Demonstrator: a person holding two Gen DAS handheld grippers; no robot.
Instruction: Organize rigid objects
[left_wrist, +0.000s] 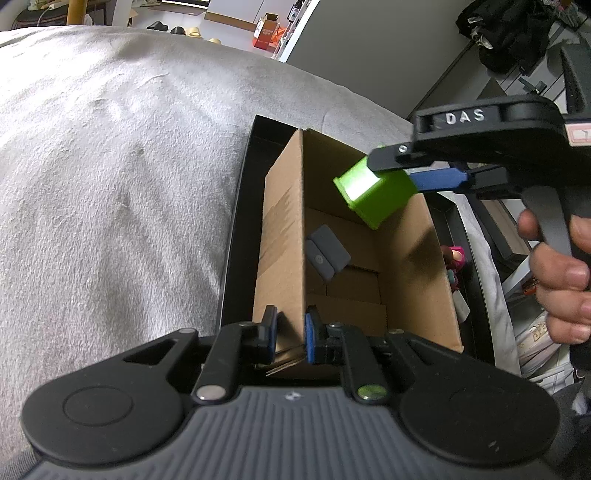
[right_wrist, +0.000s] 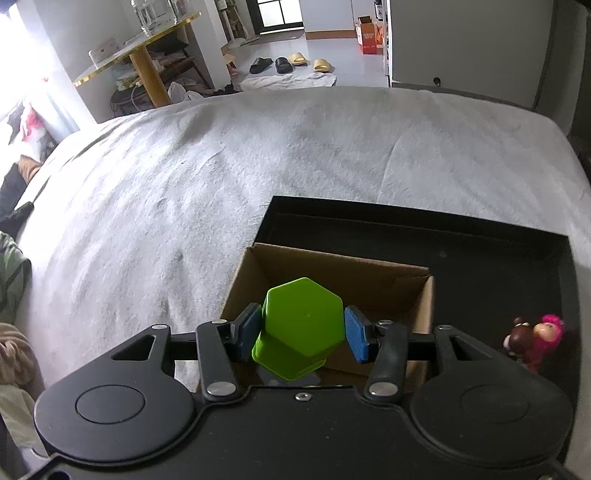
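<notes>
A brown cardboard box (left_wrist: 284, 229) stands open inside a black tray (left_wrist: 236, 236) on a grey bed. My left gripper (left_wrist: 291, 334) is shut on the box's near left wall. My right gripper (right_wrist: 301, 328) is shut on a green hexagonal cup (right_wrist: 301, 325) and holds it above the box (right_wrist: 373, 280). In the left wrist view the cup (left_wrist: 373, 195) hangs tilted over the box opening, with the right gripper (left_wrist: 388, 173) coming in from the right. A grey flat object (left_wrist: 327, 254) lies on the box floor.
A small doll with pink hair (right_wrist: 535, 339) lies in the black tray (right_wrist: 480, 251) right of the box; it also shows in the left wrist view (left_wrist: 456, 258). The grey blanket (right_wrist: 221, 177) spreads left and beyond. A table (right_wrist: 140, 55) and slippers (right_wrist: 291, 62) are on the floor beyond.
</notes>
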